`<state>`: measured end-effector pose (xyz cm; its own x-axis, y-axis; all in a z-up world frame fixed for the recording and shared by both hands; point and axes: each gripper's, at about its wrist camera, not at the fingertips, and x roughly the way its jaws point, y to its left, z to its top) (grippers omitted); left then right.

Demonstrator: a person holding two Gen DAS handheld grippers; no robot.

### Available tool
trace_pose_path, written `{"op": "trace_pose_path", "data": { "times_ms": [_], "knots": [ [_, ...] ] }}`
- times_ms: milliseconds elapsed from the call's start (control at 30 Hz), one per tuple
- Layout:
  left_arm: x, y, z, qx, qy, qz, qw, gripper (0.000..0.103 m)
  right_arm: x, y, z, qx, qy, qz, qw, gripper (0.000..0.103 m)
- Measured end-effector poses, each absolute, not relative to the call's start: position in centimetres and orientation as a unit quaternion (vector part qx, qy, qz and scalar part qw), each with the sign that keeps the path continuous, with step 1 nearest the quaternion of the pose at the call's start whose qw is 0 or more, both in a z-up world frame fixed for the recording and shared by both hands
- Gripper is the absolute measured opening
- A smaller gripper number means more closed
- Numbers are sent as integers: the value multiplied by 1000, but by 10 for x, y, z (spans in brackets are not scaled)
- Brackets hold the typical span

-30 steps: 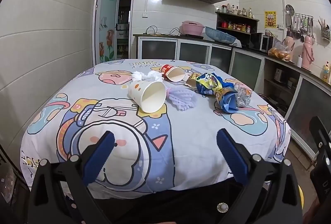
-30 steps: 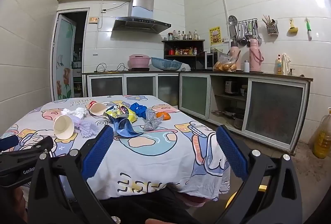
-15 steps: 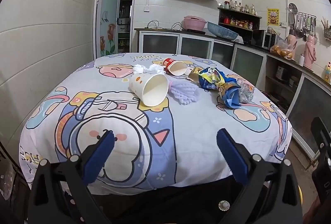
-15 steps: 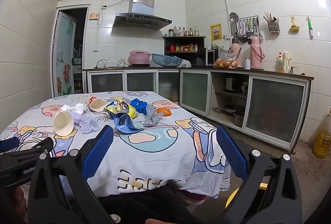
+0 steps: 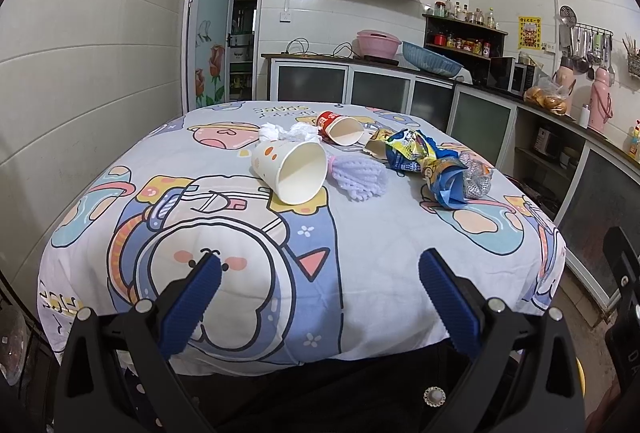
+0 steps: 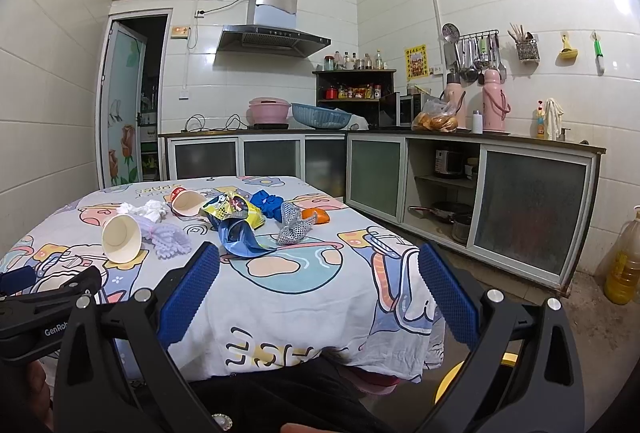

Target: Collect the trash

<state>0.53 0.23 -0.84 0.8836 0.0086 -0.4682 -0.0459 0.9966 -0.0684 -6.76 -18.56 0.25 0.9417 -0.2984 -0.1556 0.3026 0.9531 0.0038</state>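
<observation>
Trash lies on a table under a cartoon-print cloth [image 5: 248, 273]. A white paper cup [image 5: 290, 169] lies on its side, with crumpled tissue [image 5: 288, 132] behind it and a lilac foam net [image 5: 358, 179] to its right. Farther back lies a red paper cup [image 5: 340, 127]. Snack wrappers [image 5: 412, 149], a blue wrapper [image 5: 446, 189] and silver mesh [image 5: 476, 181] sit to the right. My left gripper [image 5: 318, 293] is open over the near edge, well short of the cups. My right gripper [image 6: 318, 281] is open too, holding nothing, with the blue wrapper [image 6: 238, 239] ahead.
Kitchen cabinets [image 6: 460, 189] and a counter run along the back and right walls. An oil bottle [image 6: 622, 269] stands on the floor at the right. A doorway [image 5: 236, 33] opens at the back left. A yellow object [image 6: 456, 377] shows below the table's near right corner.
Both grippers stay open. The left view has risen and tilted a little, so the table sits lower in frame. The trash has not moved.
</observation>
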Motion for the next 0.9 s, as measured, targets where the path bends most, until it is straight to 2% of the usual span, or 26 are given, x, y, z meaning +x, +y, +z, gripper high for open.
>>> {"op": "trace_pose_path", "data": {
  "times_ms": [900],
  "knots": [
    [5, 3, -9, -39, 239, 15, 970, 95, -69, -186, 4, 14, 75, -154, 985, 95]
  ]
}}
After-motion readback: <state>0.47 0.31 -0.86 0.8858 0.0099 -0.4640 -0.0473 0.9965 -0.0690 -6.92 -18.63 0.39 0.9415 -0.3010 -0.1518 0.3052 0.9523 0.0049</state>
